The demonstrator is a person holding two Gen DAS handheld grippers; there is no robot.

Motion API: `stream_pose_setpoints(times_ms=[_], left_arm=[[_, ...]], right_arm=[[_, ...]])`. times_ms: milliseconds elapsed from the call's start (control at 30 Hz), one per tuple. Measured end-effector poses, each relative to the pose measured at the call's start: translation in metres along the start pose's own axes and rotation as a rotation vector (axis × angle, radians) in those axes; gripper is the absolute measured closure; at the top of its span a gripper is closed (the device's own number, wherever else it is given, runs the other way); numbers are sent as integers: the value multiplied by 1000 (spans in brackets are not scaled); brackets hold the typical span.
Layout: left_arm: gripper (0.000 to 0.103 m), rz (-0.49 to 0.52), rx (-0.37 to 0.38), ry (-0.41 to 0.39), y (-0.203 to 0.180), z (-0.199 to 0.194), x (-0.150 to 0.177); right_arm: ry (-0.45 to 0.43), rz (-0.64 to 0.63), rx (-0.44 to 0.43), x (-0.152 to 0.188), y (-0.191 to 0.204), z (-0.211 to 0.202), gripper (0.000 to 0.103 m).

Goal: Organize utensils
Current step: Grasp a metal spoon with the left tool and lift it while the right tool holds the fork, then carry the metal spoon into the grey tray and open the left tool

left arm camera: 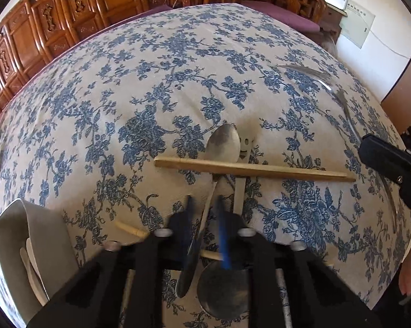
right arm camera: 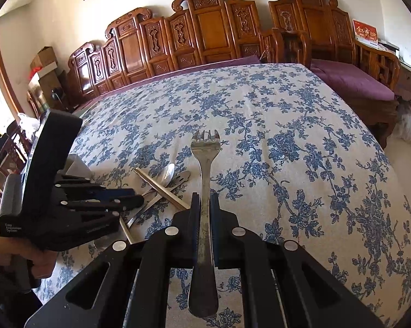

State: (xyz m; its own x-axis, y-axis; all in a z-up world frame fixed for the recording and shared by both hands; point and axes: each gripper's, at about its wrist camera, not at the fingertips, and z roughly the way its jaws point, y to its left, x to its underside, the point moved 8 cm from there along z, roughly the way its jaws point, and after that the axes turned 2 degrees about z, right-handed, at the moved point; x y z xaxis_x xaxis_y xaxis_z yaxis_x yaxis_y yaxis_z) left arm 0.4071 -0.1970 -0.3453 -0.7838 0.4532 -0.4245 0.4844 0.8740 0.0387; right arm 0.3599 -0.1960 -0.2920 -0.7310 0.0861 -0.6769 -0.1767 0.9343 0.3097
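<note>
My right gripper (right arm camera: 204, 199) is shut on a metal fork (right arm camera: 204, 175), held above the floral tablecloth with its tines pointing away; the fork also shows blurred in the left wrist view (left arm camera: 350, 114). My left gripper (left arm camera: 204, 202) stands low over a heap of utensils, its fingers either side of a spoon's handle (left arm camera: 209, 199), with a gap still showing. The spoon's bowl (left arm camera: 224, 143) lies under a wooden chopstick (left arm camera: 249, 169). A flat metal utensil with a cut-out face (left arm camera: 245, 147) lies beside it. The heap also shows in the right wrist view (right arm camera: 164, 183).
A grey-white holder (left arm camera: 38, 240) stands at the left of the table. A second chopstick (left arm camera: 131, 231) and a round metal spoon bowl (left arm camera: 222, 289) lie under my left gripper. Carved wooden benches (right arm camera: 200, 35) line the far side. The table edge (right arm camera: 396, 180) is at the right.
</note>
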Motion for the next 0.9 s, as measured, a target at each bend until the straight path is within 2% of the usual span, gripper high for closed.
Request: stream_pose_setpoints(times_ms=[133,467,667,900], left_arm=[[100,23,-5,1,-2,0,-1],[100,-60,-75,-42,40,-17,-7],[100,-107,-92,-60,63,-29,1],[100,-112,-91,-101,65,-56,16]], right_arm=[[3,-5,-1,1,2,0,94],[7,-15,-3,3,5,2,94],[10,-25,-6,3,8,2,94],[18,-58,-18,5,24,5,94]])
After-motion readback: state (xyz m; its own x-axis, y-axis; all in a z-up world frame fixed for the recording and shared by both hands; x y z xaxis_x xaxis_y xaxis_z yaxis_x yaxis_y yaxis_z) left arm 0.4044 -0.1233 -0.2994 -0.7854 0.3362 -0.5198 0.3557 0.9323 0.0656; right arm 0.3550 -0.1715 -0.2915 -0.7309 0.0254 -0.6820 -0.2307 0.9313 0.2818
